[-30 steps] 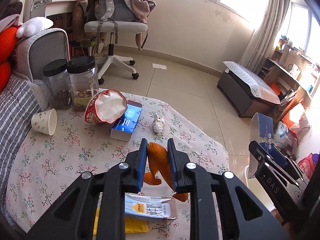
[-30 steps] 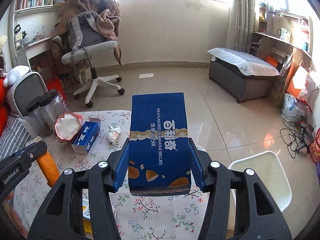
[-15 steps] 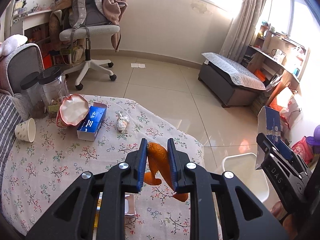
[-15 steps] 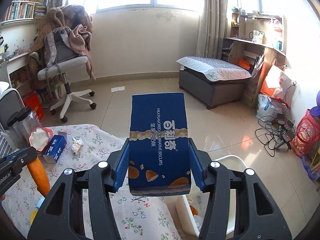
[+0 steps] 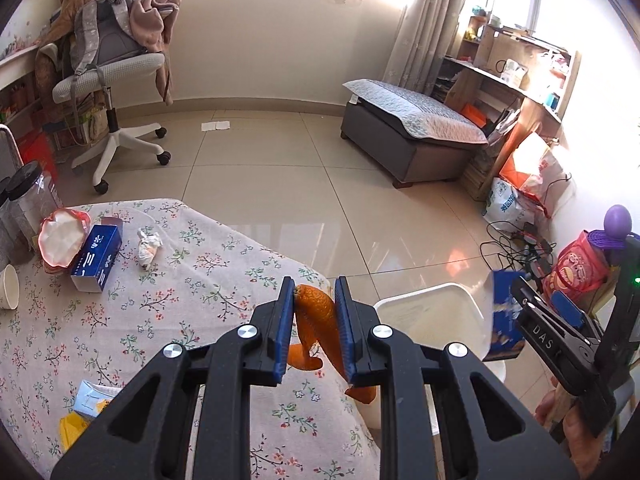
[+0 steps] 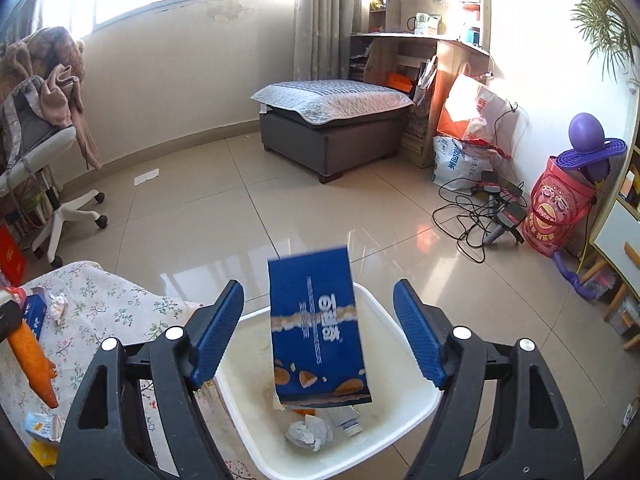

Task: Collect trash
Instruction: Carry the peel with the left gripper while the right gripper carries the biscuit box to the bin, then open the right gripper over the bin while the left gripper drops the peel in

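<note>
My left gripper (image 5: 314, 326) is shut on an orange peel (image 5: 318, 326) and holds it above the right edge of the floral table (image 5: 172, 304). My right gripper (image 6: 320, 334) is open above the white trash bin (image 6: 412, 408). The blue biscuit box (image 6: 316, 330) is loose between the spread fingers, blurred, dropping into the bin. The bin holds crumpled paper (image 6: 310, 434) and other scraps. In the left wrist view the bin (image 5: 428, 316) stands just right of the table, with the box (image 5: 504, 324) and the right gripper over it.
On the table lie a crumpled tissue (image 5: 149, 246), a small blue box (image 5: 97, 258), a red-rimmed bowl lid (image 5: 60, 236), a paper cup (image 5: 9, 292), jars (image 5: 32, 196) and wrappers (image 5: 90, 402). Cables (image 6: 472, 216) and bags lie on the floor at right.
My right gripper has opened and let go of the blue biscuit box, which falls into the bin. Both grippers have swung right, from over the table toward the bin.
</note>
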`<state>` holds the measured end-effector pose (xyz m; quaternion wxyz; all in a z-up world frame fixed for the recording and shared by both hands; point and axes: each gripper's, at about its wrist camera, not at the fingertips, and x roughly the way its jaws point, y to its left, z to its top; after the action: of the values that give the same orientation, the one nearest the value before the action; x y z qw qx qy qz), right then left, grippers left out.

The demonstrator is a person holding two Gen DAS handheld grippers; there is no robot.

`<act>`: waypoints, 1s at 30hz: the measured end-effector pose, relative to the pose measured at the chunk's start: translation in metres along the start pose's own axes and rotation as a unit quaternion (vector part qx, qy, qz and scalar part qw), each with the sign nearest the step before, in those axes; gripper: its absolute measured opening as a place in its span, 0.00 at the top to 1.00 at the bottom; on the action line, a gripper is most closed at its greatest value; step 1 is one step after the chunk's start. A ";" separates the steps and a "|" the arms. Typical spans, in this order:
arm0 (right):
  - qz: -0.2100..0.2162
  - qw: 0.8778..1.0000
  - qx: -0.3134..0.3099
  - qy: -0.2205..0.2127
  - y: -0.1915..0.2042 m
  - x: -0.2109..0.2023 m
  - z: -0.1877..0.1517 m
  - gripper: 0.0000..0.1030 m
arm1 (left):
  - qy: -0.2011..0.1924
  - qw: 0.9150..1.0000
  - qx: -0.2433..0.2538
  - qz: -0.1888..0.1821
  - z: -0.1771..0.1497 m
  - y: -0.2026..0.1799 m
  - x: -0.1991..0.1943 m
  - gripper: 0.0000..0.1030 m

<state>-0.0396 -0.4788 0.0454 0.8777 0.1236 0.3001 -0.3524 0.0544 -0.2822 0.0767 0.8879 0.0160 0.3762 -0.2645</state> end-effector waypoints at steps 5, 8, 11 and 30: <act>-0.015 0.999 0.031 -0.015 -0.027 -0.005 0.002 0.18 | 0.000 0.999 0.021 -0.026 0.008 -0.040 0.011 0.80; -0.025 0.998 0.045 -0.022 -0.042 -0.008 0.003 0.18 | 0.001 0.999 0.031 -0.038 0.012 -0.060 0.018 0.80; -0.043 0.997 0.058 -0.028 -0.057 -0.011 0.002 0.15 | 0.003 0.998 0.040 -0.050 0.016 -0.078 0.023 0.80; -0.156 0.979 0.124 -0.040 -0.127 -0.011 -0.003 0.07 | 0.044 0.990 0.088 -0.105 0.010 -0.162 0.062 0.77</act>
<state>-0.1354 -0.5634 0.0496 0.8012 0.1688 0.2348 -0.5239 0.0185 -0.4524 0.0694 0.8331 0.0661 0.3894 -0.3873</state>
